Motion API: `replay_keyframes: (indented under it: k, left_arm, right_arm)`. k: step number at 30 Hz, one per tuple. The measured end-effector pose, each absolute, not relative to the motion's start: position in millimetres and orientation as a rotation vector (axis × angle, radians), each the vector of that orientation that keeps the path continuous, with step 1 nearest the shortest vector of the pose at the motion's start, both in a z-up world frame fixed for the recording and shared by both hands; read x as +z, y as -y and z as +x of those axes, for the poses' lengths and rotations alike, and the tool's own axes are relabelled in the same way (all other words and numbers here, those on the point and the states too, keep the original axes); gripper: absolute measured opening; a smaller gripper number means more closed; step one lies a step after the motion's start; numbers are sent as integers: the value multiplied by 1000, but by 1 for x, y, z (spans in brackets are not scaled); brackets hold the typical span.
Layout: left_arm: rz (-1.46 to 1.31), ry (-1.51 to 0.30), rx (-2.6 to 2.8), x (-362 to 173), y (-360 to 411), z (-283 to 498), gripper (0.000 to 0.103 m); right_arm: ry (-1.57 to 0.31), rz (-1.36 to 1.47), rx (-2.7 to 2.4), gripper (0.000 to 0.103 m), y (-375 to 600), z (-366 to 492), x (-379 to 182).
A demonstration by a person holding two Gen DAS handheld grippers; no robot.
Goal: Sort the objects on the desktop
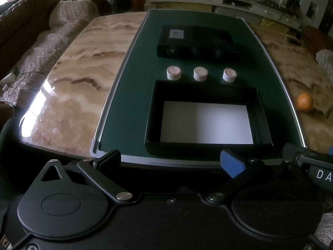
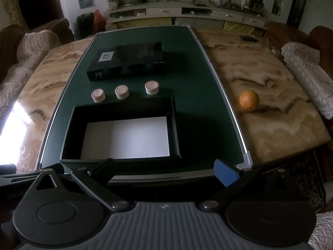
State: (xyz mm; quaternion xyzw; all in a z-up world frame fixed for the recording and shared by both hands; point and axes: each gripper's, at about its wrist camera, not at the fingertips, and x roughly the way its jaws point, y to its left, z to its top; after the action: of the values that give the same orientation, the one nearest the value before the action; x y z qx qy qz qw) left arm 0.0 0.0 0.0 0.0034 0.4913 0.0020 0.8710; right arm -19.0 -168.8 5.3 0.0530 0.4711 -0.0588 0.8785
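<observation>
Marble counter (image 2: 270, 125) carries green mat (image 2: 197, 114). On mat: open black box (image 2: 68, 137) with white floor nearest viewer; just beyond it, row of three small white cylinders, left (image 2: 97, 95), middle (image 2: 122, 91), right (image 2: 152, 87), each apart from its neighbour; farther back, closed black case (image 2: 127, 62) lying flat. Orange (image 2: 249, 100) on bare counter, right of mat. Left tongs (image 1: 169, 161) and right tongs (image 2: 164, 171) both spread wide, nothing between jaws (both poised over mat's near edge).
</observation>
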Motion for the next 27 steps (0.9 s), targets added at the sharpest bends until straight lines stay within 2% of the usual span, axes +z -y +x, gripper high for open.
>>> replay_keyframes:
  k: [27]
  left_arm:
    - [13,-1044,21,-4,-3,4,103]
  right_arm:
    - [-972,94,-106,103,164,-13,2]
